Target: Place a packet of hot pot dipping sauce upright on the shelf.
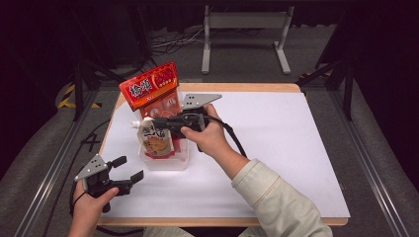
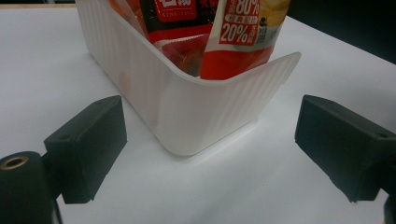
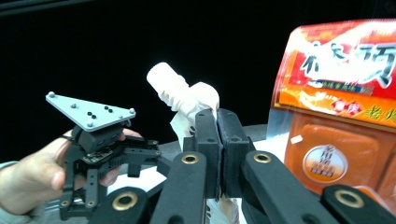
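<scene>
1. The right claw is clenched on the top edge of a spouted pouch, just under its white spout. In the right gripper view the two jaws meet on the thin film, with the spout sticking up above them.
2. The pouch hangs upright in a white bin that stands on the white desk, towards its left edge and about halfway back. Its lower end is already inside the bin.
3. Behind the pouch, a taller orange pack stands in the same bin, leaning over the far rim.
4. The left claw is released and grasps nothing. It rests near the desk's near left corner, jaws wide, pointing at the bin's near corner without touching it.
5. The step in hand looks like seating the pouch in the bin. To do it well, keep the pouch upright, lower it straight down in front of the orange pack, and let go once its base rests on the bin floor.
6. The bin looks light, so a sideways drag could tip it; the left claw could steady its near wall.
</scene>
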Tool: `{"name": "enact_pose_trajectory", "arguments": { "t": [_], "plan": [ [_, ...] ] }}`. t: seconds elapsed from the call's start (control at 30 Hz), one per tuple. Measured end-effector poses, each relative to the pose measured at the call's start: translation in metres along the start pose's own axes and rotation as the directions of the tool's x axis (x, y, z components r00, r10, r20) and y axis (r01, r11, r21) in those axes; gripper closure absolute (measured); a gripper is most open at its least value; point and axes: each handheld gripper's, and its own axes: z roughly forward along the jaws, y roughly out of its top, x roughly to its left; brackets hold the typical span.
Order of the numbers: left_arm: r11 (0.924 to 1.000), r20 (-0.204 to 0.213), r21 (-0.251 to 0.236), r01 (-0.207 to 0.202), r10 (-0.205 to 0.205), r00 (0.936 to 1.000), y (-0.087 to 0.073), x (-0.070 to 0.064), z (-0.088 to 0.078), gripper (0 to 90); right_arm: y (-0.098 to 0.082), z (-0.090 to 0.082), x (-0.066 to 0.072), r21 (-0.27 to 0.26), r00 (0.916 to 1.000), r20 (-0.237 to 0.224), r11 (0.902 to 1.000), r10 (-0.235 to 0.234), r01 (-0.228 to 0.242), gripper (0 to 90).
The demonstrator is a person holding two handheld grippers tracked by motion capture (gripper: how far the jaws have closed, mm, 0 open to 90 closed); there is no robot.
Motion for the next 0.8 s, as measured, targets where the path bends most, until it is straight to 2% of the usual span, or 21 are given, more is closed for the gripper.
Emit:
{"name": "enact_pose_trajectory", "arguments": {
  "t": [0.17,0.3,0.8],
  "plan": [
    [1.0,-0.003,0.0,0.001,-0.001,1.0,0.0,0.0,0.0,9.9,-0.005,0.003,-0.006,0.01,0.9971,-0.021,0.9973,0.073,-0.072,88.8],
    [1.0,-0.004,-0.002,0.001,-0.001,1.0,0.0,0.0,0.0,9.9,-0.009,0.005,-0.009,0.013,0.9955,-0.024,0.9957,0.092,-0.092,88.8],
    [1.0,-0.002,-0.001,-0.001,0.001,1.0,-0.001,0.0,0.001,9.8,-0.023,0.006,-0.005,0.054,0.9982,-0.002,0.9967,0.06,-0.06,88.6]
  ]
}}
